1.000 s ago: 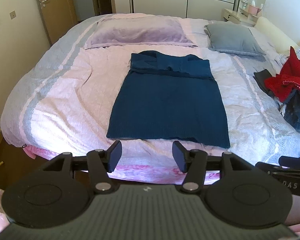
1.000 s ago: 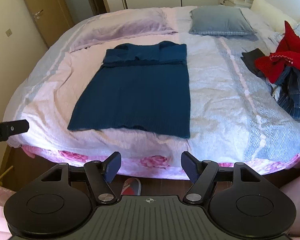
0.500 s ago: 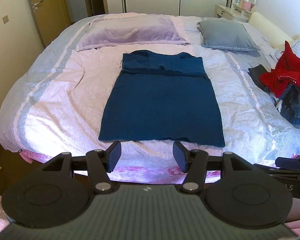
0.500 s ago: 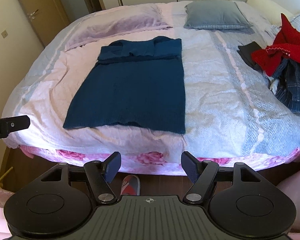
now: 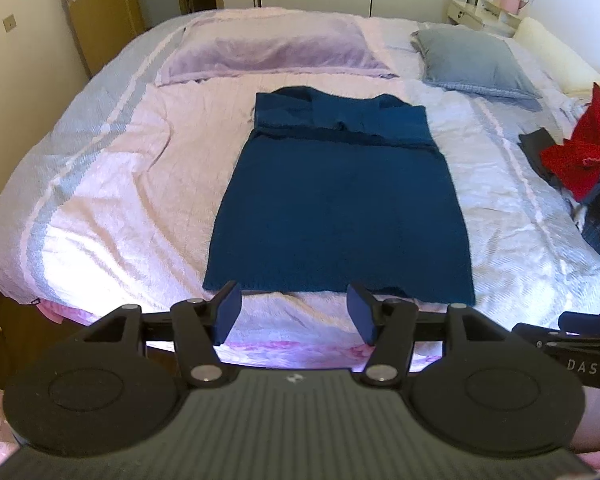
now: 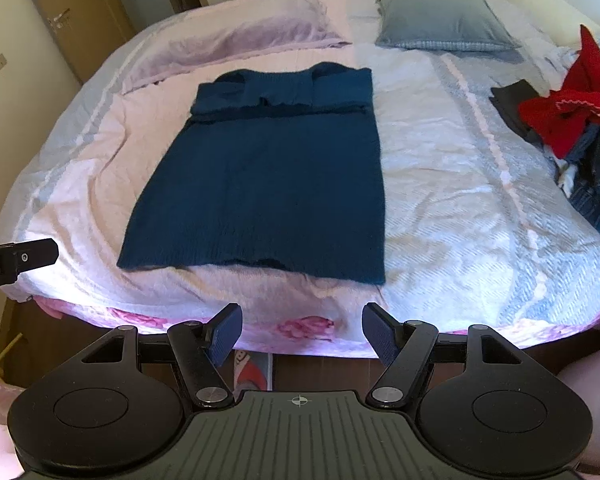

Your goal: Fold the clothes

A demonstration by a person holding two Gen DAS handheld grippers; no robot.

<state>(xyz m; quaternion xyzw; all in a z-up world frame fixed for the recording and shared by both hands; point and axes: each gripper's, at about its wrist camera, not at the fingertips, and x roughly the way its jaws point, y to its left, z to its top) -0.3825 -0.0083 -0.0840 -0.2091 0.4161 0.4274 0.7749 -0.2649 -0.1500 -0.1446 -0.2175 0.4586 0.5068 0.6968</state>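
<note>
Change: both views are closing in on the sweater (image 5: 340, 200), hem nearest.
Hand-held grippers: left (image 5: 294, 312) and right (image 6: 302, 332) are hanging spread, empty.
Sweater: sleeves are lying folded across the top on the bed (image 5: 100, 200).
Meaning: a hem grasp is likely coming.

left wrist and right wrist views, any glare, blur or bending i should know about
Left wrist view: the bedspread glares white at its near edge, the bed's edges bow from fisheye, the dark blue sweater is sharp. Right wrist view: same glare on the near bedspread, the door leans, and the corners are black.
</note>
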